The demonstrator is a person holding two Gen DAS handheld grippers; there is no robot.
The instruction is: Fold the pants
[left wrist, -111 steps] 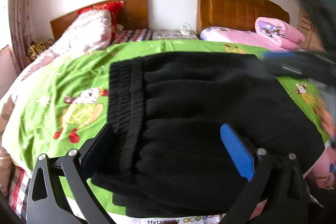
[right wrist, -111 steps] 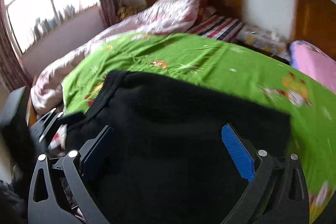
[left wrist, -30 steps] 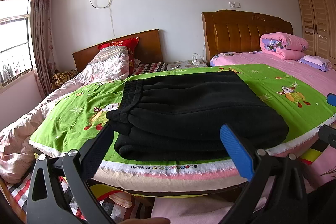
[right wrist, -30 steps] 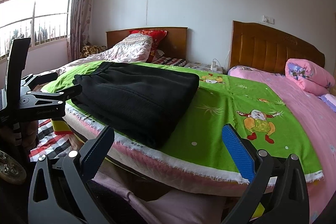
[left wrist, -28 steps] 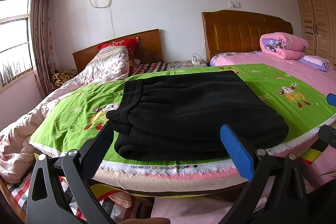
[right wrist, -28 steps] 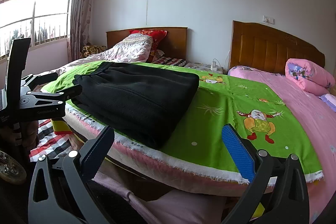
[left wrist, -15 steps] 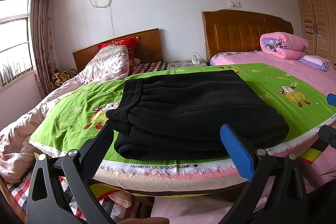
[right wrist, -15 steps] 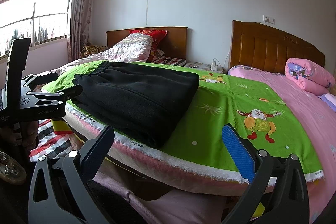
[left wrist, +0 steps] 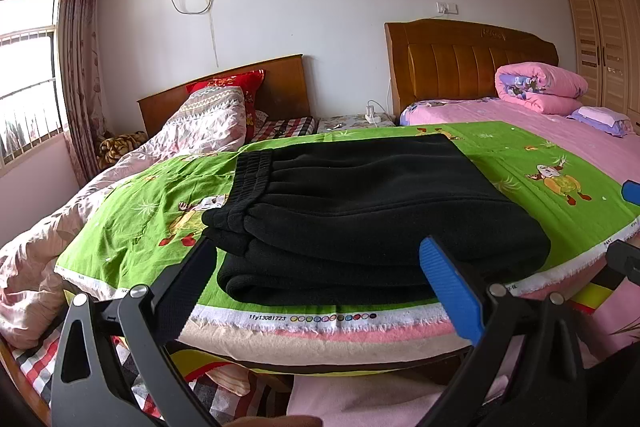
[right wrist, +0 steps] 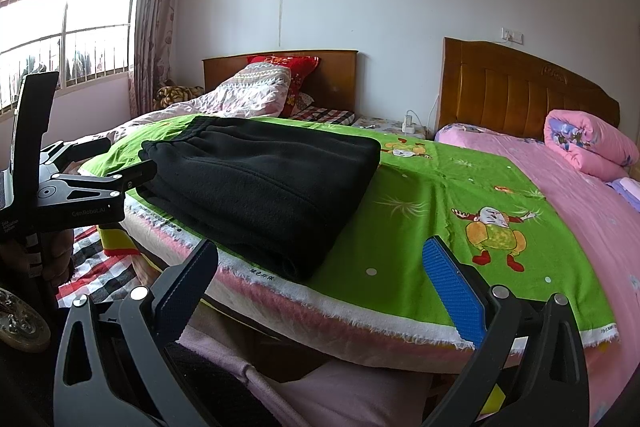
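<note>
Folded black pants [left wrist: 360, 211] lie on the green sheet [left wrist: 152, 211], both grippers clear of them.

The right wrist view alone shows the left gripper [right wrist: 124, 179] from the side, near the pants' left edge; the left view shows the stacked layers and ribbed waistband at far left. The left gripper [left wrist: 320, 283] and right gripper [right wrist: 324, 279] are both spread wide, holding nothing, at the sheet's near edge.

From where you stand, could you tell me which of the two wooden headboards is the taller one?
The padded headboard behind the pink bed stands taller; the plain flat headboard behind the red pillow is lower.
</note>
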